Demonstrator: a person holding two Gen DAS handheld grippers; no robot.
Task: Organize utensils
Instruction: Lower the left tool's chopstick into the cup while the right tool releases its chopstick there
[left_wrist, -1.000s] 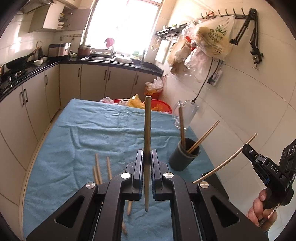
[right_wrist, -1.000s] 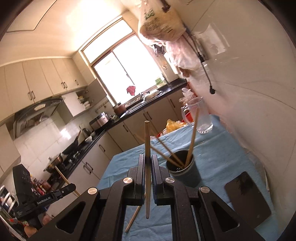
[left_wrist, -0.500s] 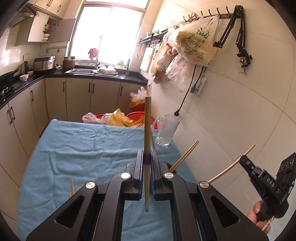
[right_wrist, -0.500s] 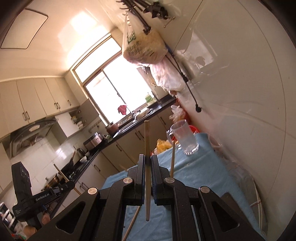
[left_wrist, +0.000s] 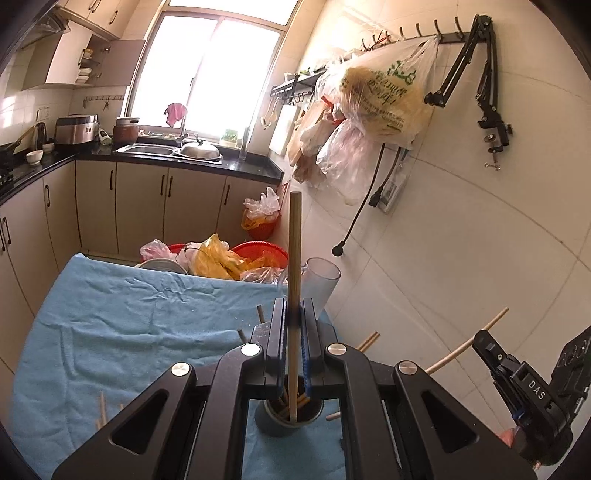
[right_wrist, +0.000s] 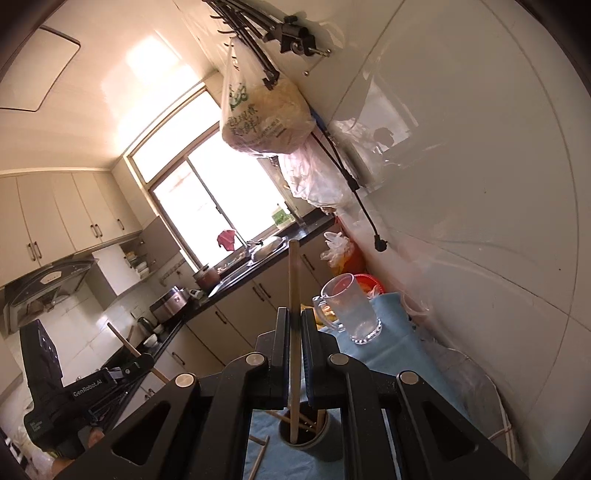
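My left gripper (left_wrist: 293, 325) is shut on a wooden chopstick (left_wrist: 294, 258) held upright, its lower end over the mouth of the dark grey holder cup (left_wrist: 288, 417) with several chopsticks in it. My right gripper (right_wrist: 293, 328) is shut on another chopstick (right_wrist: 294, 288), its lower end inside the same cup (right_wrist: 306, 437). The right gripper also shows in the left wrist view (left_wrist: 484, 341), the left one in the right wrist view (right_wrist: 142, 363). Loose chopsticks (left_wrist: 101, 408) lie on the blue cloth (left_wrist: 129, 317).
A clear glass mug (left_wrist: 319, 284) stands behind the cup near the tiled wall; it also shows in the right wrist view (right_wrist: 351, 308). Red basins with plastic bags (left_wrist: 229, 258) sit beyond the table's far edge. Bags hang on the wall (left_wrist: 384, 96).
Both grippers have moved over the holder cup with their chopsticks. The cup now lies under the jaws in both views, and the chopsticks' lower ends are at or in its mouth.
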